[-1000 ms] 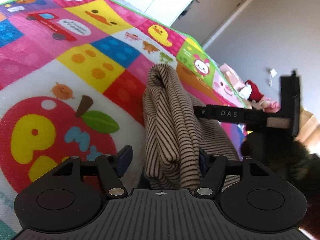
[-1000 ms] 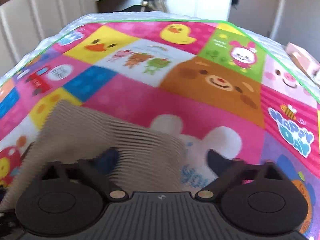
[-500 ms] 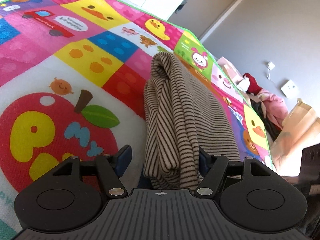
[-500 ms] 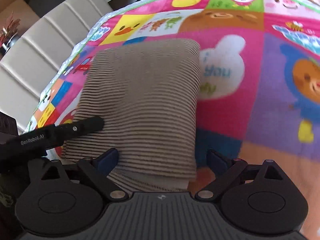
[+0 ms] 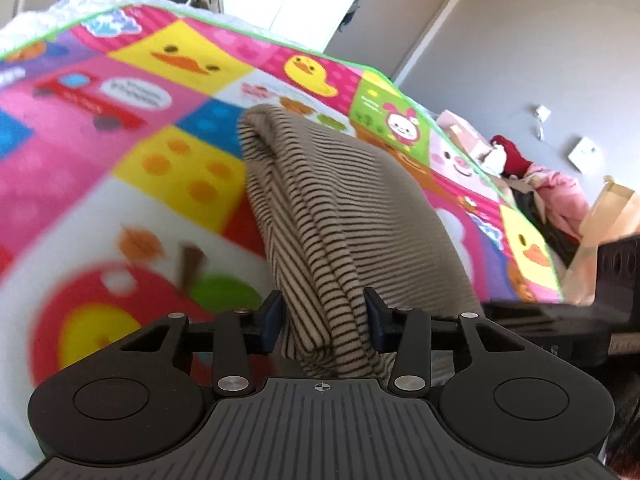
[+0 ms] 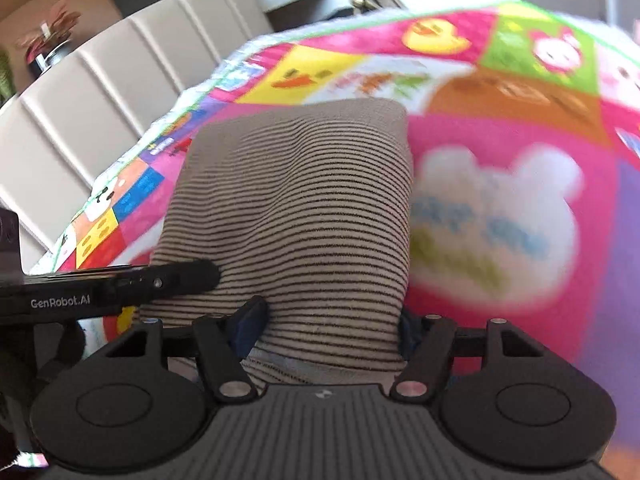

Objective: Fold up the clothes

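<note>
Striped sweater (image 5: 340,216), folded into a thick bundle, lies on the play mat (image 5: 120,128). The left hand-held gripper (image 5: 324,316) pinches its near edge at 6 o'clock; the right hand-held gripper (image 6: 328,320) straddles the same bundle, its grip uncertain. Good practice, by judgement: keep both sides level, layers aligned.

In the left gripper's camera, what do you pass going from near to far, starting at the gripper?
left gripper → striped garment → blue square of the play mat → yellow duck square → white bumpy cover at the mat's far edge
</note>
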A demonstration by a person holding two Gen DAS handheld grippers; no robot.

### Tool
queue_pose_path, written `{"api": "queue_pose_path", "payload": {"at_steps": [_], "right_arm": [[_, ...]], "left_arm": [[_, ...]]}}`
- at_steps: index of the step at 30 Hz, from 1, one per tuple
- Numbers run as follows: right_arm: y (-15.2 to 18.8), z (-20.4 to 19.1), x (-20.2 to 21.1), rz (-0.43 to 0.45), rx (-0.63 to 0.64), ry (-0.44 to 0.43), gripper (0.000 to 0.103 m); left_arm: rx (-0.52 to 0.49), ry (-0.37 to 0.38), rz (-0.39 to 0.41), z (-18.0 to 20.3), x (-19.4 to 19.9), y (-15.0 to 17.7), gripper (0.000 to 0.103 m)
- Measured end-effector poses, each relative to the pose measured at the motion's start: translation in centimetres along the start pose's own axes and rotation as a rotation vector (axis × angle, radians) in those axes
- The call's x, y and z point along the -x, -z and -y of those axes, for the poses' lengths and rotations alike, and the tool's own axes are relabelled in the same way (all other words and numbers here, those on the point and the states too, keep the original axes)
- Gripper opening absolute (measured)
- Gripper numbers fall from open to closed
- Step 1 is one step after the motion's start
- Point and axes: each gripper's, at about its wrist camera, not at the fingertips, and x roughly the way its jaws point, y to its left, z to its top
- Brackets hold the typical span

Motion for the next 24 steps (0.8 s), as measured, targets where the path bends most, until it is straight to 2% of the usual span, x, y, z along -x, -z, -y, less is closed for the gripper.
{"api": "queue_pose_path", "payload": {"at_steps": [4, 8, 10, 12, 14, 17, 21, 24], "right_arm": [[-2.2, -1.2, -2.9, 0.025, 0.052, -0.021, 0.066], [-3.7, -2.0, -4.9, 0.050, 0.084, -0.028, 0.068], [-3.5, -2.7, -5.0, 0.068, 0.121, -0.005, 0.082], [-3.3, -3.5, -5.3, 0.088, 0.168, 0.018, 0.086], [-3.0, -4.4, -5.5, 0.108, 0.216, 0.042, 0.087], [-2.7, -5.6, -5.9, 0.138, 0.288, 0.077, 0.099], [-2.2, -7.3, -6.4, 0.177, 0.383, 0.124, 0.100], [-1.8, -8.6, -6.7, 0.207, 0.454, 0.159, 0.103]], "left_arm": [[-0.079, -0.076, 0.044, -1.5, 2.8, -3.5, 0.044], [-0.136, -0.038, 0.097, -1.5, 4.5, -8.1, 0.045], [-0.144, -0.005, 0.092, -1.5, 2.9, -10.1, 0.046], [-0.127, 0.022, 0.075, -2.2, 0.4, -11.7, 0.046], [-0.104, 0.023, 0.035, -3.1, -2.3, -12.2, 0.045], [-0.074, 0.025, -0.027, -4.7, -6.1, -12.5, 0.045], [-0.091, 0.047, -0.035, -6.1, -7.7, -12.7, 0.044], [-0.058, 0.066, -0.039, -7.0, -7.8, -12.8, 0.038]]}}
